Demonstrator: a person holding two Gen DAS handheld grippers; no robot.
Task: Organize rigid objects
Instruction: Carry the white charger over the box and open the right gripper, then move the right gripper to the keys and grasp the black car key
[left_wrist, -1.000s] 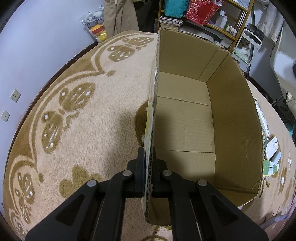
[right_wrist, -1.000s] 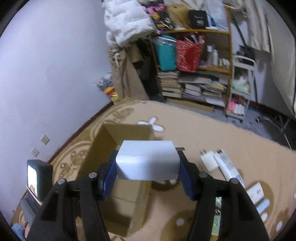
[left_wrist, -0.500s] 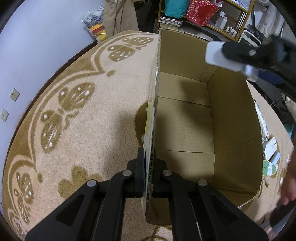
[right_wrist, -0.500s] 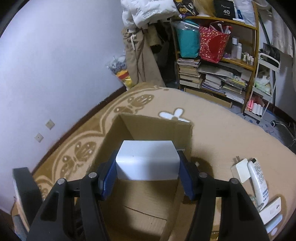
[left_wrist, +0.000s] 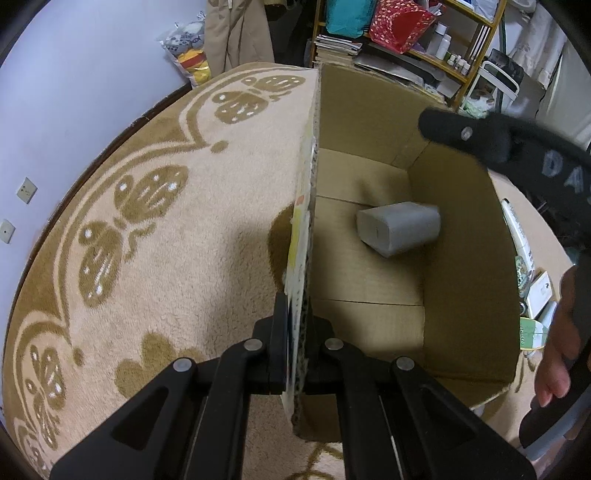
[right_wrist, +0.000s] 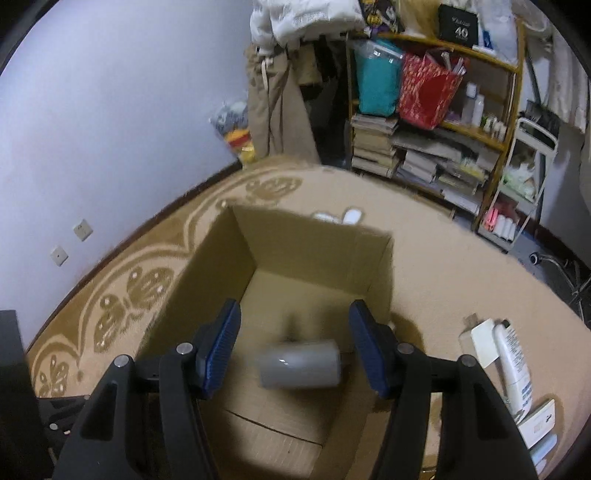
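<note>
An open cardboard box (left_wrist: 465, 258) stands on the carpet. My left gripper (left_wrist: 295, 354) is shut on the box's near left wall. A white rounded block (left_wrist: 399, 228) lies on the box floor; in the right wrist view the block (right_wrist: 300, 364) is blurred, below and between my fingers. My right gripper (right_wrist: 295, 347) is open and empty, held above the box (right_wrist: 310, 240); it also shows in the left wrist view (left_wrist: 465, 133) over the box's far right corner.
A beige patterned carpet (left_wrist: 147, 236) surrounds the box. A white tube (right_wrist: 513, 365) and small white boxes (right_wrist: 480, 341) lie on the carpet right of the box. A cluttered shelf (right_wrist: 443, 122) and hanging clothes stand at the back wall.
My right gripper opened over the box and let go of the white block, which dropped to the box floor. The left gripper has kept its hold on the box wall.
</note>
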